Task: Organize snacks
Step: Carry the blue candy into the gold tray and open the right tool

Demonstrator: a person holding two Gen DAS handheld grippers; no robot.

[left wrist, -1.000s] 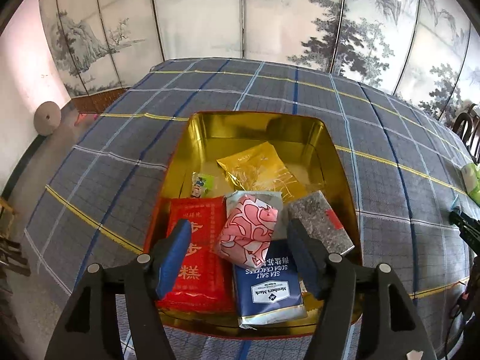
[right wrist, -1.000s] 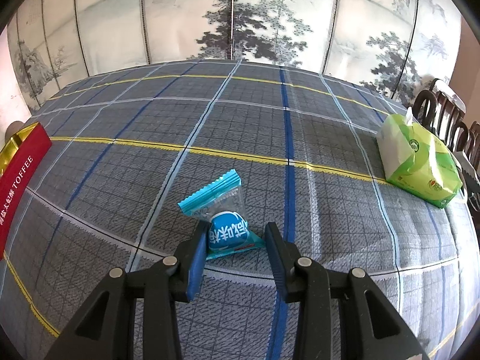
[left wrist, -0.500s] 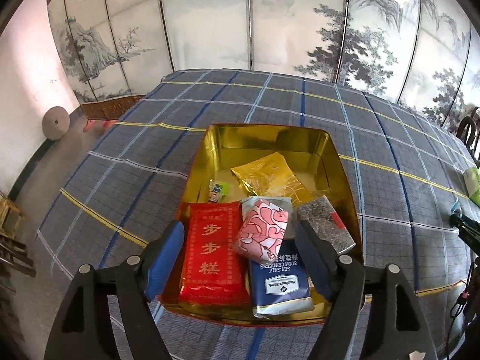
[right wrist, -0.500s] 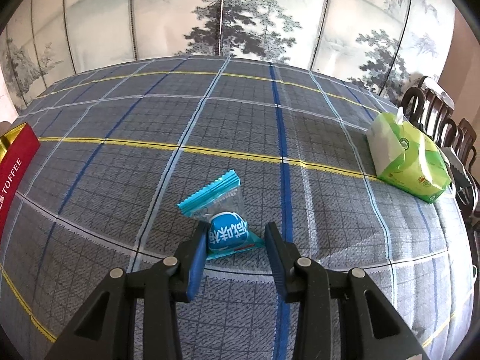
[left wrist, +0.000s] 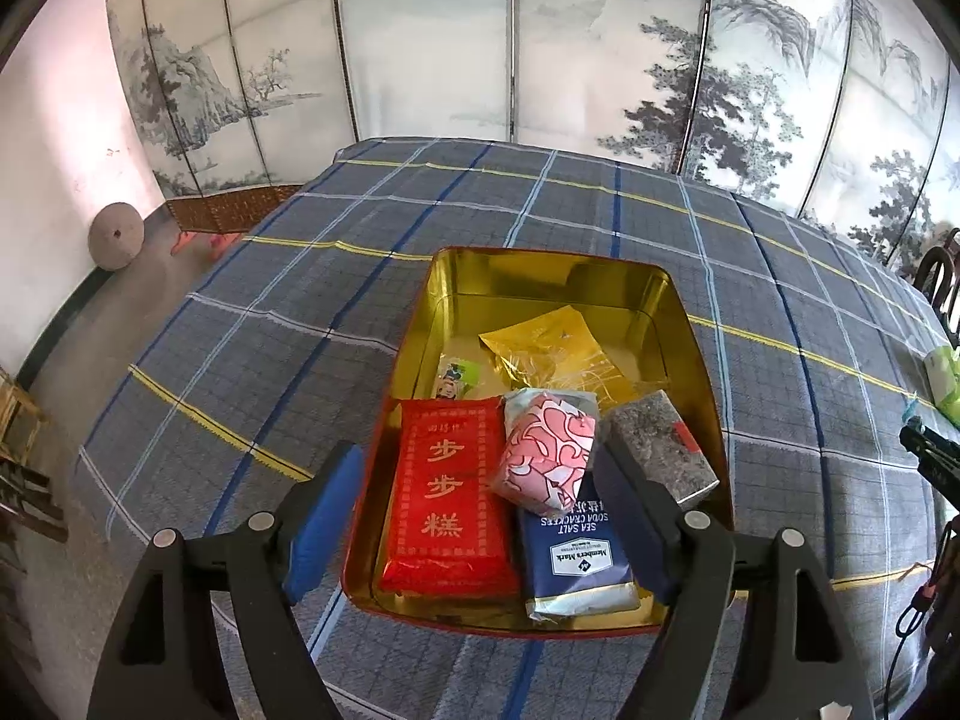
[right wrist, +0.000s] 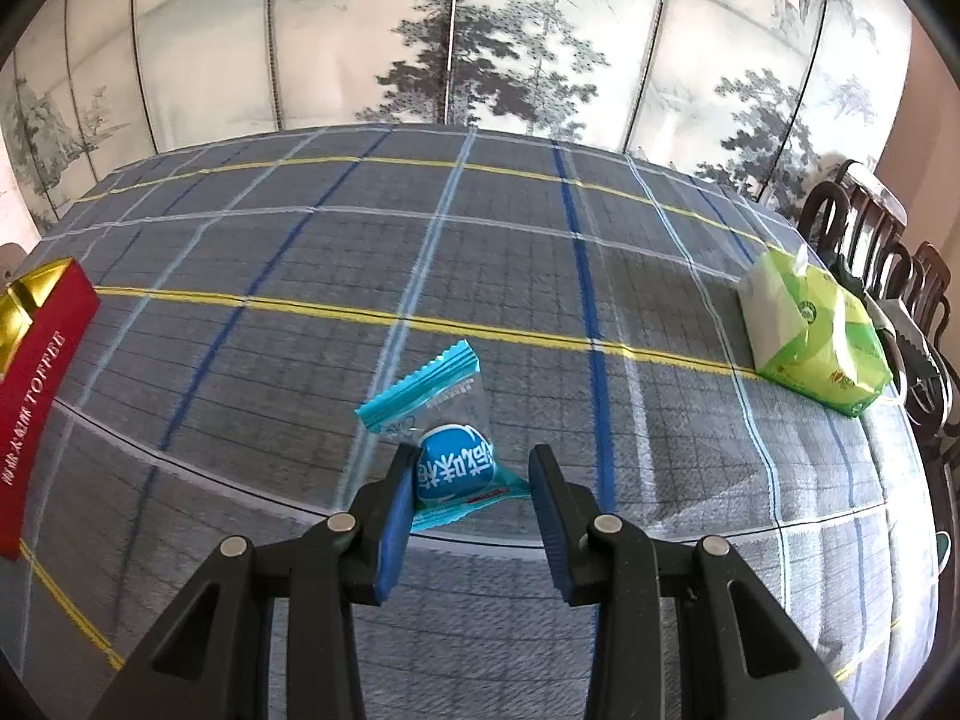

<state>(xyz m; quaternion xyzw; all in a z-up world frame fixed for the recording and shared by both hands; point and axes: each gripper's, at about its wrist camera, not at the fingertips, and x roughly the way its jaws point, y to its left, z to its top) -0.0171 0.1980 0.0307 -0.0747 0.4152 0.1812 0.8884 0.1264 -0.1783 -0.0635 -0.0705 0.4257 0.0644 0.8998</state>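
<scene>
A gold tin (left wrist: pixel 690 324) with red sides stands on the plaid tablecloth. In it lie a red packet (left wrist: pixel 450 498), a pink patterned packet (left wrist: pixel 549 456), a navy soda cracker pack (left wrist: pixel 579 558), a grey packet (left wrist: pixel 660 444), a gold bag (left wrist: pixel 552 348) and a small green sweet (left wrist: pixel 456 372). My left gripper (left wrist: pixel 477 468) hovers open over the tin's near end, gripping nothing. My right gripper (right wrist: pixel 474 474) is shut on a blue wrapped candy (right wrist: pixel 453 468), held just above the cloth. The tin's red side (right wrist: pixel 36 384) shows at the far left of the right wrist view.
A green tissue pack (right wrist: pixel 810 336) lies at the table's right edge, with dark wooden chairs (right wrist: pixel 870 228) behind it. A painted folding screen stands past the table's far side. On the left the table ends above the floor (left wrist: pixel 120 312).
My left gripper has widened its jaws and drawn back from the tin, leaving the pink packet lying inside. My right gripper has shifted with the blue candy, which is now off the cloth.
</scene>
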